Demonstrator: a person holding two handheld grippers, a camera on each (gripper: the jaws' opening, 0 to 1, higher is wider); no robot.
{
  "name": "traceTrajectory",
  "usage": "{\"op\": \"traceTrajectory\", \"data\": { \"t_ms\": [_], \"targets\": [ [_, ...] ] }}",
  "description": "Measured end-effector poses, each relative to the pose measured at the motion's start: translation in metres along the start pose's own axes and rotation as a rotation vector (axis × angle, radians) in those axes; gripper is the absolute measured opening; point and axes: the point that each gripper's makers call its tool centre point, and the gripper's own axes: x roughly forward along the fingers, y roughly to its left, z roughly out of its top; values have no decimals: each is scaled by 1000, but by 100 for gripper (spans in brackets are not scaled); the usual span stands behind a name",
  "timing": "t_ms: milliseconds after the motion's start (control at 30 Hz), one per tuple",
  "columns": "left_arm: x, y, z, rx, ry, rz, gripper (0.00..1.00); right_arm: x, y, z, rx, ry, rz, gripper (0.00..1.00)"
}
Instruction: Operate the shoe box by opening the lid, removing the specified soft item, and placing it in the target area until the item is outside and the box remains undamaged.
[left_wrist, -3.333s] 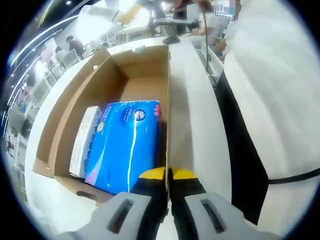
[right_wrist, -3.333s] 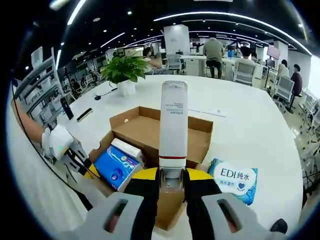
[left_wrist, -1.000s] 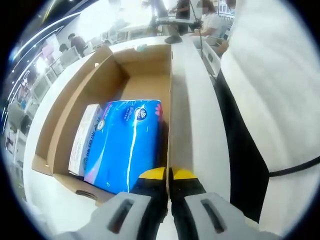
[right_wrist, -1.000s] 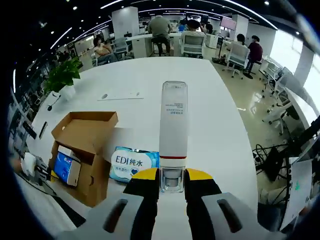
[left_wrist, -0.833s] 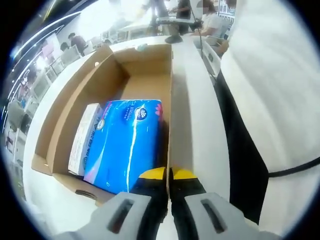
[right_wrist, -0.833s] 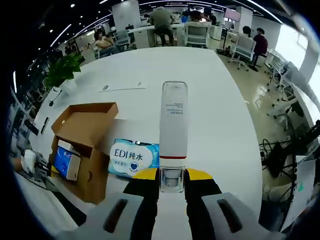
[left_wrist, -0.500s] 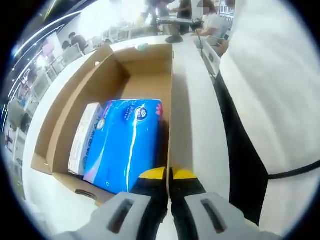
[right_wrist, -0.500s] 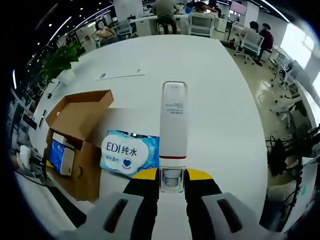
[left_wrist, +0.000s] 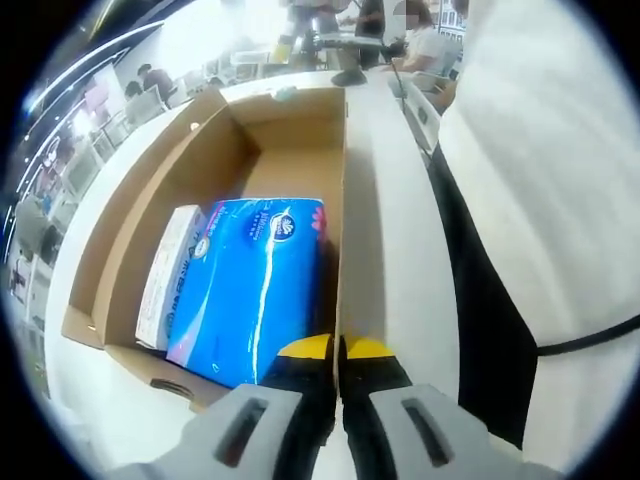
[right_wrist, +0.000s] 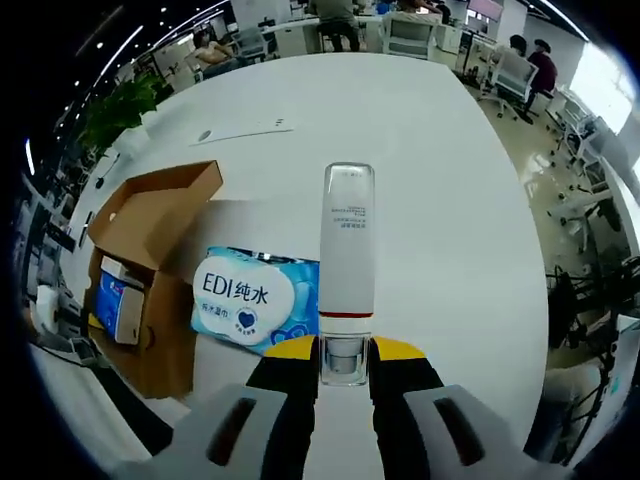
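In the left gripper view, the left tongs (left_wrist: 337, 350) pinch the shoe box (left_wrist: 160, 225) wall's top edge; they should keep steadying it without crushing.

In the right gripper view, the right tongs (right_wrist: 345, 352) clamp a white tube (right_wrist: 347, 262) above bare desk (right_wrist: 440, 200). Set it down beside the wipes pack (right_wrist: 255, 298), clear of the far edge.

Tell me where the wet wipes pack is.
In the right gripper view, the wipes pack lies on the white table, just right of the open box and left of the tube in the right gripper.
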Motion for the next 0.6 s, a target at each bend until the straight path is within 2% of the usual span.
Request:
{"op": "traceTrajectory", "data": {
  "t_ms": [467,600],
  "targets": [
    [0,0,1,-4,2,-1,1,8,6,-15,38,28,19,17],
    [0,0,2,-4,2,-1,1,12,7,-22,23,50,11,17]
  ]
}}
